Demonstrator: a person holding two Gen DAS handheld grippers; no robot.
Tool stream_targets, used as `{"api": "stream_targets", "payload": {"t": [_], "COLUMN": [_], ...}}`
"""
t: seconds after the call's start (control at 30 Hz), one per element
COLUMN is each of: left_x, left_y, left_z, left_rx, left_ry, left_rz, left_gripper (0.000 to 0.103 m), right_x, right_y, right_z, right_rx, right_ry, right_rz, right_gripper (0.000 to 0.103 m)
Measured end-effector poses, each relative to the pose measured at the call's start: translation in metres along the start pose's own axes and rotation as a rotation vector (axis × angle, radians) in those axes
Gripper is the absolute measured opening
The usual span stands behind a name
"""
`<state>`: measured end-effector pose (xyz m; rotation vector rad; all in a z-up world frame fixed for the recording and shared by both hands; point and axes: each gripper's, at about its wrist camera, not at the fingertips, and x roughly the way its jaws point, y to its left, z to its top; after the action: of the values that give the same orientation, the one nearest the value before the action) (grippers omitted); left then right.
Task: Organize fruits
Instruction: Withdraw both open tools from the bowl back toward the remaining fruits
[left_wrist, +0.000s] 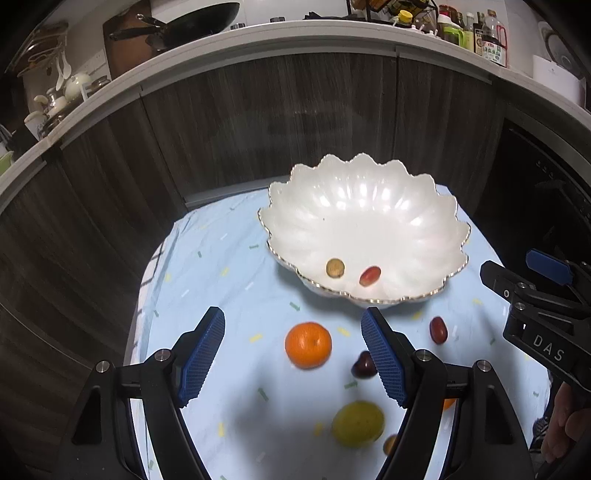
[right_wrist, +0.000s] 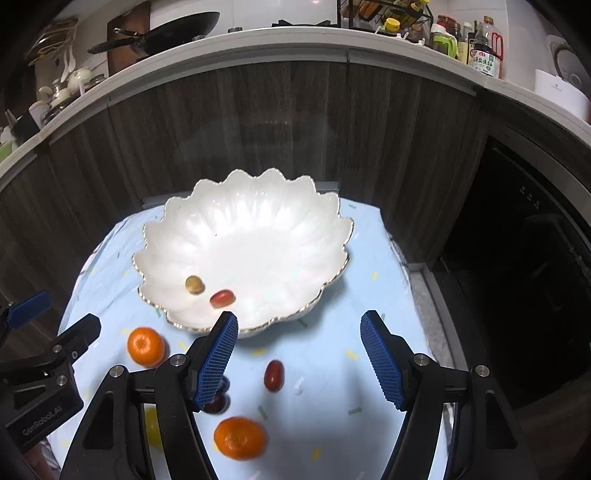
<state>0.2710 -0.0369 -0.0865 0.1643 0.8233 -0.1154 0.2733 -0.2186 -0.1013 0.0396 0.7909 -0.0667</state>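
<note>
**A:** How do your claws stand?

**B:** My left gripper (left_wrist: 293, 354) has its jaws wide apart with nothing in them, blue ribbed pads facing each other. In its own view a mandarin (left_wrist: 308, 345) lies on the cloth right between the pads, touched by neither. My right gripper (right_wrist: 298, 356) gapes as wide and is just as empty; bare cloth and a red grape tomato (right_wrist: 273, 375) lie between its pads.

**A:** What lies just around them?

**B:** From the left gripper, a dark plum-coloured fruit (left_wrist: 362, 364) peeks out at three o'clock, half behind the right pad. At five o'clock sits a yellow-green round fruit (left_wrist: 357, 424); I cannot say which kind. In the right wrist view a second mandarin (right_wrist: 240, 438) lies at seven o'clock, near the bottom edge.

**A:** And farther out?

**B:** At twelve o'clock stands the white scalloped bowl (left_wrist: 424, 206) with a gold rim, on the pale blue tablecloth (left_wrist: 221, 258). Two small fruits lie low in it, close together but apart: a greenish grape (left_wrist: 335, 268) and a red grape (left_wrist: 369, 276). Beyond it are dark wood-grain cabinet fronts (left_wrist: 258, 122), and a wok (left_wrist: 192, 20) sits on the counter above.
</note>
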Motion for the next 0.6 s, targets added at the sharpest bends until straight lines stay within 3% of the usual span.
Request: {"api": "stream_targets", "payload": {"t": [0.6], "left_x": [0.000], "left_y": [-0.004], "left_z": [-0.036], "left_rx": [0.044], "left_ry": [0.052], "left_rz": [-0.019], "left_gripper": [0.076], "right_x": [0.001], "right_y": [0.006], "right_z": [-0.039], "right_rx": [-0.039], "right_ry": [0.063], "right_rz": [0.026], "right_gripper": [0.070]}}
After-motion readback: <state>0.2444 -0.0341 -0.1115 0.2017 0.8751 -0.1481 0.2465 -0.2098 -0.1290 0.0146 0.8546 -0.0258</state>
